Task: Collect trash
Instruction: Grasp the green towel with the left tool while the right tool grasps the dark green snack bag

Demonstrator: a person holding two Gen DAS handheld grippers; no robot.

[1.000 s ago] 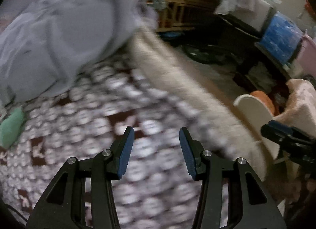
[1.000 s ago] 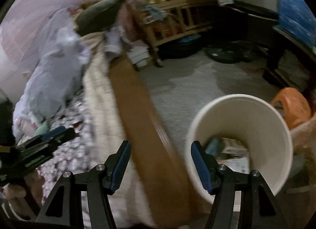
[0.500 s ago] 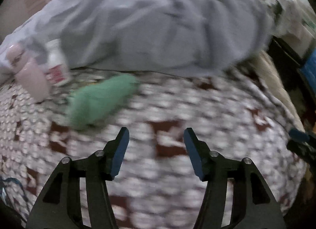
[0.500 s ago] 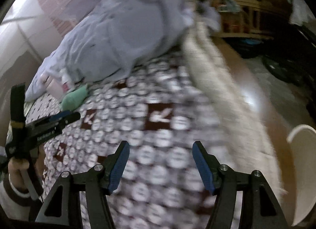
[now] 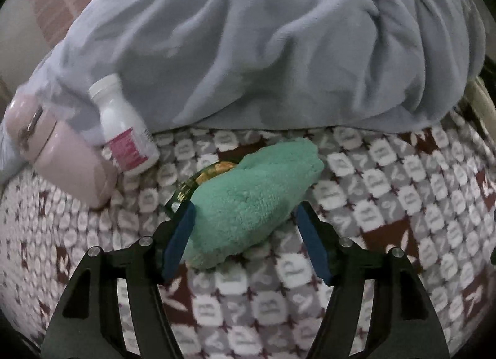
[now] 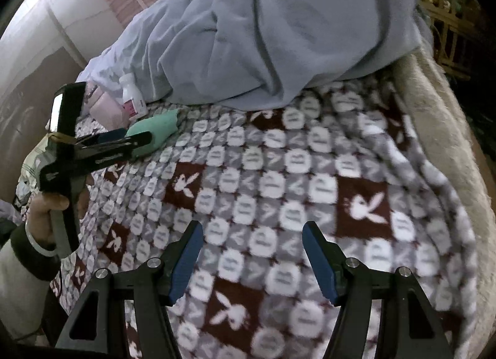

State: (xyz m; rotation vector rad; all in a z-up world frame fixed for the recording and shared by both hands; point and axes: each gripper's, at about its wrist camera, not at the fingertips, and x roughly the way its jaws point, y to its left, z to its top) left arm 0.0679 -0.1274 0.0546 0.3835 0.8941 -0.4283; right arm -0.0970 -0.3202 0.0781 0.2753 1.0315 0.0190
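Green terry cloth (image 5: 254,198), soft and lumpy, lies on the bed's patterned fleece blanket (image 5: 403,191), between the blue pads of the left claw (image 5: 245,222). The left claw's jaws have just been opening; they stand apart around the cloth's near end, and no pad is seen pressing on it. A crinkled yellow-and-dark wrapper (image 5: 198,181) is partly tucked under the cloth's left edge; this is judged to be the trash item.

Risks from this position:
- The cloth may be gripped instead of the wrapper, since the wrapper is thin, flat and mostly covered.
- The plush blanket may be pinched with the target, as its pile gives under the pads.
- The white plastic bottle (image 5: 124,129), smooth and cylindrical, leans against a pink rounded container (image 5: 65,160) just to the left; either may be knocked and rolled by a sideways sweep.

A crumpled grey quilt (image 5: 272,43) is heaped behind these items.

The right claw (image 6: 252,253) is held open and empty over bare blanket, well apart from the cloth. No bin is in view.
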